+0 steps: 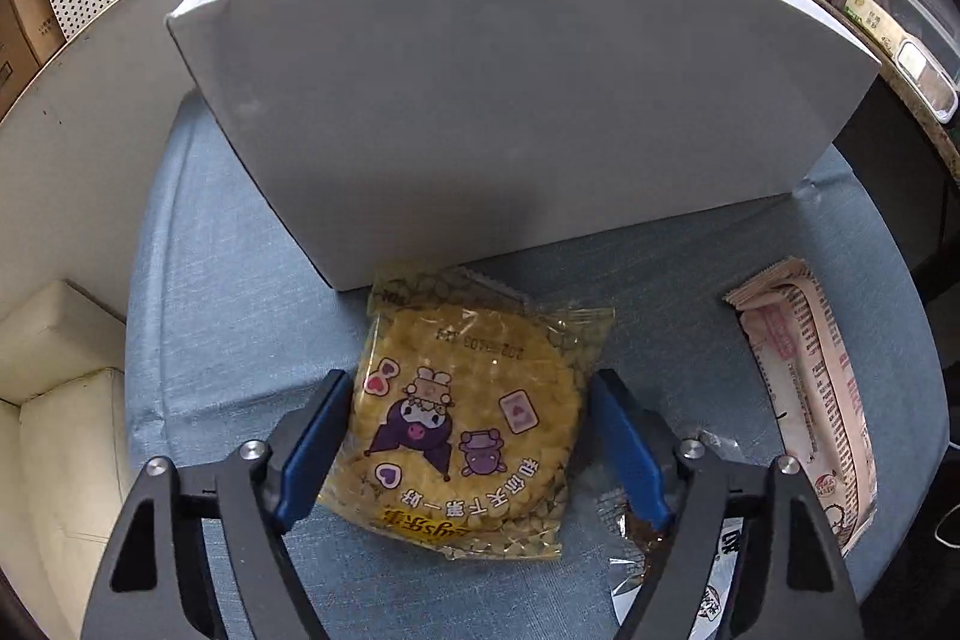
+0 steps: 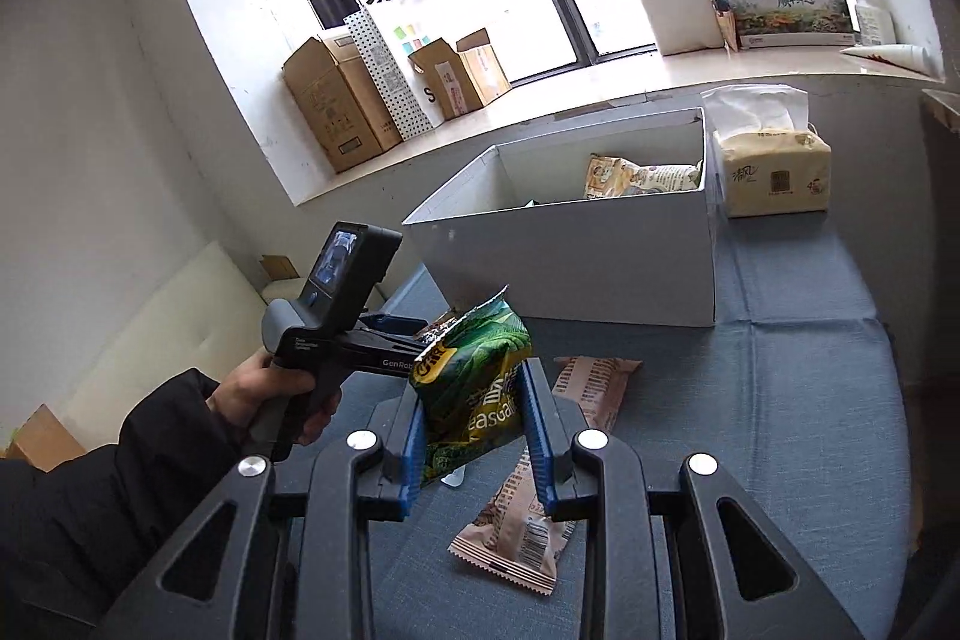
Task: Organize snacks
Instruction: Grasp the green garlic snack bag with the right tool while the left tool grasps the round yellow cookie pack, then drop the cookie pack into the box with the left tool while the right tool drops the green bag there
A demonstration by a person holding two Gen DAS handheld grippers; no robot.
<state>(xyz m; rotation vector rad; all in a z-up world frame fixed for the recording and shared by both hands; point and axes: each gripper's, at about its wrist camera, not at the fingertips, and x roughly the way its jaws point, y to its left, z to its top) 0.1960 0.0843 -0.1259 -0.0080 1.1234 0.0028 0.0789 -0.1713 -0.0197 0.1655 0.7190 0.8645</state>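
The left gripper (image 1: 468, 436) was spread wide around the yellow pack (image 1: 474, 424), which lay flat on the blue cloth (image 1: 228, 316) just before the white box (image 1: 510, 100); the pads did not press it. The right gripper (image 2: 474, 436) was clenched on the green bag (image 2: 474, 388), lifted above the cloth. A pink pack (image 2: 528, 526) lay under it, and one snack (image 2: 636, 175) was inside the box

— we see a soft pack of yellow tissues (image 2: 774, 172) on the blue cloth table cover (image 2: 810, 400).

— we also see brown cardboard boxes (image 2: 336, 112) and a white dotted paper bag (image 2: 390, 70) along the pale windowsill (image 2: 720, 70).
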